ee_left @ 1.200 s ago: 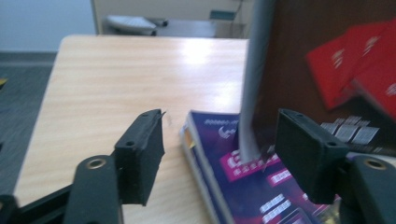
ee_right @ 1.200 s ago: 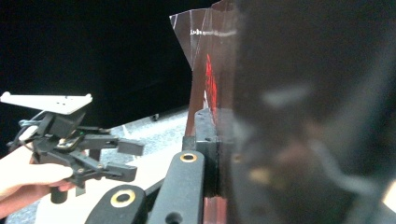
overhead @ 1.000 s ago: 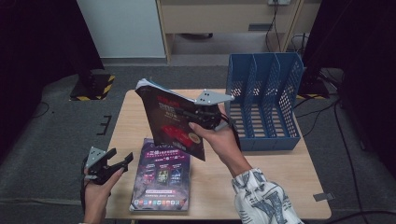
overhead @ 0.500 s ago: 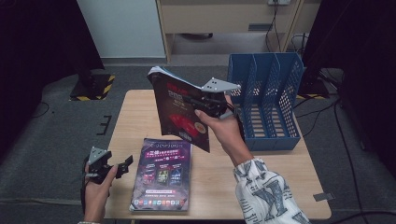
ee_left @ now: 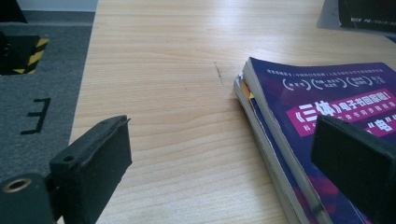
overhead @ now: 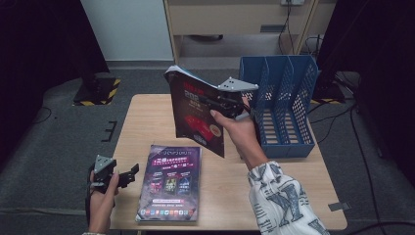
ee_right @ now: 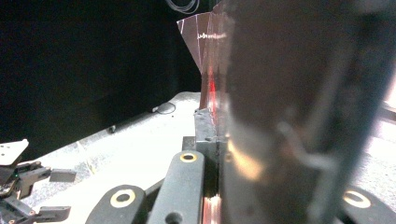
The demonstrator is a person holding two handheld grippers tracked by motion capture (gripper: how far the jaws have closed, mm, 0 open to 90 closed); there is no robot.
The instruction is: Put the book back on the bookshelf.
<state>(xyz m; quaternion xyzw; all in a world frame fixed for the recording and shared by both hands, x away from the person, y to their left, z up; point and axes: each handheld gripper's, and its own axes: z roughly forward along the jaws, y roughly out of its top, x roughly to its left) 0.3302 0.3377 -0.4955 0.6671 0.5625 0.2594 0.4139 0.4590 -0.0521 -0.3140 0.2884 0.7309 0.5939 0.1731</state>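
Observation:
My right gripper [overhead: 214,104] is shut on a dark red and black book [overhead: 195,115] and holds it upright in the air over the middle of the table, just left of the blue file rack [overhead: 284,107]. In the right gripper view the book's cover [ee_right: 289,93] stands on edge between the jaws. My left gripper [overhead: 130,175] hovers at the table's front left edge, beside a stack of purple books [overhead: 171,181]. Its jaws have just been opening; they are wide apart with nothing between them, and the stack [ee_left: 327,112] lies just beyond its right jaw.
The wooden table [overhead: 147,122] has bare room at its back left. The rack with several slots stands at the right rear corner. A striped black block [overhead: 95,93] sits on the grey floor to the left. A cabinet stands behind.
The right hand has carried the held book to the right, closer to the blue rack. The left gripper's jaws have spread wider while the hand stayed by the table's front left edge.

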